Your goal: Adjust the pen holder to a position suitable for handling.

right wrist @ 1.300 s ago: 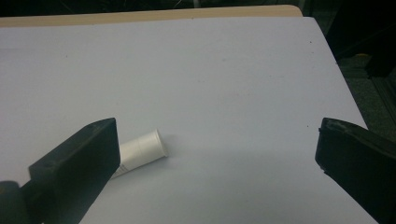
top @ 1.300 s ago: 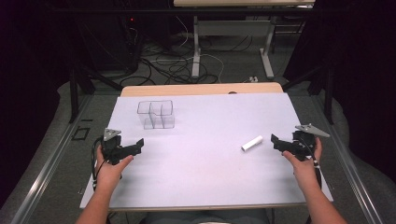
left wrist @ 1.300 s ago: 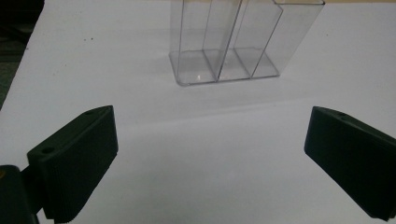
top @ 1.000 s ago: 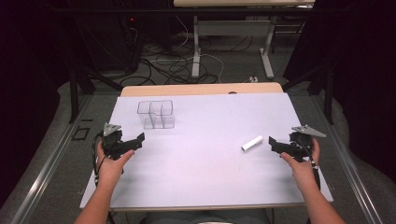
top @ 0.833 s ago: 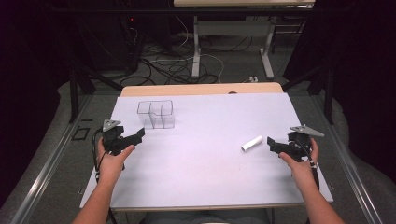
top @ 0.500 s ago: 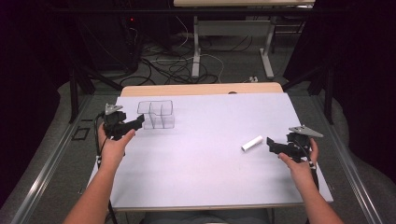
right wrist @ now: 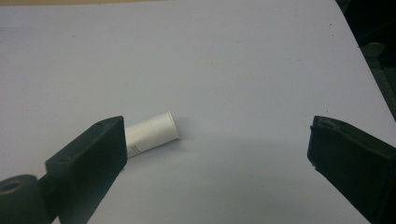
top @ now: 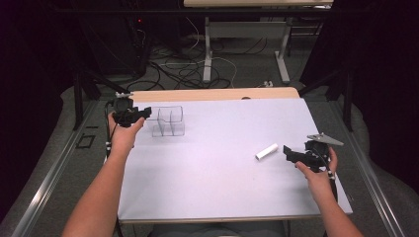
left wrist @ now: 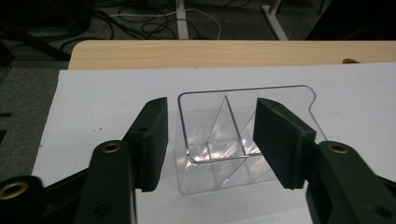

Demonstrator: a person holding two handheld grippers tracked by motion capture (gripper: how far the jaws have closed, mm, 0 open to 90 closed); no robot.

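At the far left of the white counter (top: 217, 173), the left claw (top: 143, 114) is now found just beside the clear divided box (top: 168, 121), having been carried there from the near-left area where it was seen a second before. Its jaws have just been closing, and in the left gripper view the box (left wrist: 233, 140) is framed between them, yet gaps remain on both sides, so nothing is gripped. A grasp of the box's near end is judged to be the step in hand.

Toward the right, the right claw (top: 288, 153) has hardly shifted and is held released, its jaws spread wide. The white tube (top: 267, 151) lies flat on the counter just beside it, untouched; in the right gripper view the tube (right wrist: 154, 130) is partly covered by the left-hand jaw.

Whether the box's compartments hold anything small cannot be made out through the reflections. Printing on the tube is too small to read. Both forearms are cut off at the near edge of the high view.
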